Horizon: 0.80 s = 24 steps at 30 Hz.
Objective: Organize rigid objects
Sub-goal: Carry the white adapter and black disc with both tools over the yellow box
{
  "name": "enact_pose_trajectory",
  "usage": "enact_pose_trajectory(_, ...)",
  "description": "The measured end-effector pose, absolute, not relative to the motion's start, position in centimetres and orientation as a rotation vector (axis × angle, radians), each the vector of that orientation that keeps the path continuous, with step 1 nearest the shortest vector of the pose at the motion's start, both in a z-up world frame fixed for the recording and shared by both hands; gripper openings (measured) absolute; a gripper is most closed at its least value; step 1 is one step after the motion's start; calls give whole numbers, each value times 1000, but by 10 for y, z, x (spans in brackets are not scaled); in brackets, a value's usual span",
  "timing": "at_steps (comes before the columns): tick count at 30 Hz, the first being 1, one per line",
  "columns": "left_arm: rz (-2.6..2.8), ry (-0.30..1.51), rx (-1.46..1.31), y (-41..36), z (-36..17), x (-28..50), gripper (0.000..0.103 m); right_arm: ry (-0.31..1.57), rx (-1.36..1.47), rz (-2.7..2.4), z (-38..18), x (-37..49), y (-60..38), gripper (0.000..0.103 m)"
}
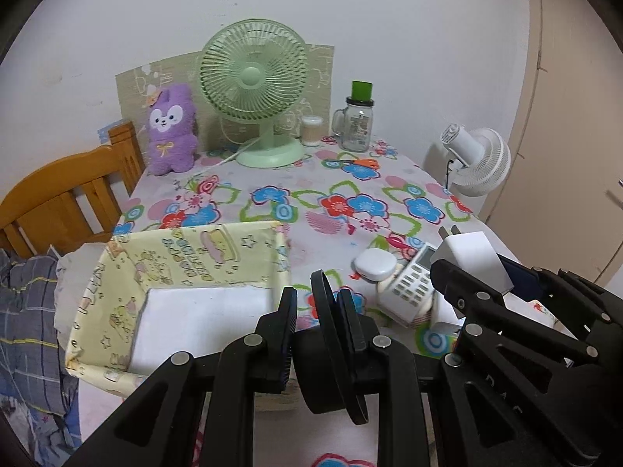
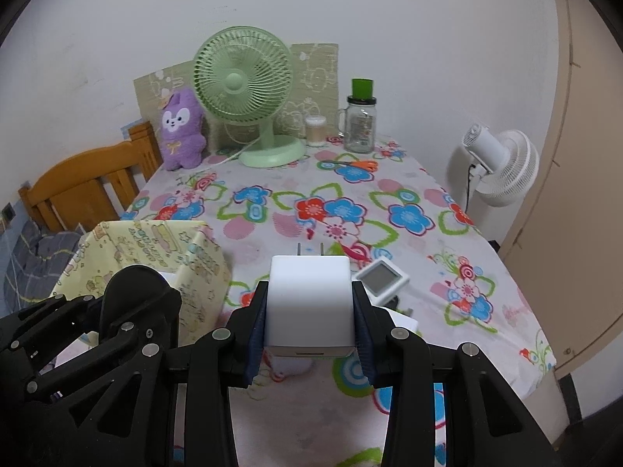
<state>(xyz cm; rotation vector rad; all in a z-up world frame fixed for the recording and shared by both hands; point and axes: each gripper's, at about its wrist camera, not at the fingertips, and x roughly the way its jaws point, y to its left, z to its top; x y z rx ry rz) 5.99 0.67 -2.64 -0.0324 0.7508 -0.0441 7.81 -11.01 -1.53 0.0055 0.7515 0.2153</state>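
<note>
My left gripper (image 1: 317,299) is shut on a flat black round disc (image 1: 331,330) held on edge, just right of a yellow cartoon-print box (image 1: 194,249) that is open at the top, with a white floor. My right gripper (image 2: 311,292) is shut on a white plug-in charger (image 2: 311,303), its two prongs pointing away from me, above the flowered tablecloth (image 2: 350,202). In the left wrist view the charger (image 1: 471,253) hangs at the right, over a white remote (image 1: 412,280) and a white rounded case (image 1: 375,264). A small white screen device (image 2: 383,274) lies beside the charger.
At the back of the table stand a green fan (image 1: 253,89), a purple plush toy (image 1: 171,128), a glass jar with a green lid (image 1: 358,120) and a small cup (image 1: 311,130). Orange scissors (image 1: 362,163) lie in front of the jar. A wooden chair (image 1: 70,194) stands left, a white fan (image 1: 479,159) right.
</note>
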Motion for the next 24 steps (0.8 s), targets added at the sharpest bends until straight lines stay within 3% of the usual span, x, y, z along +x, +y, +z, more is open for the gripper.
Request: enact_pose_trajectory(24, 44, 766, -30, 82, -35, 73, 19, 766, -31, 306, -9, 98, -29, 43)
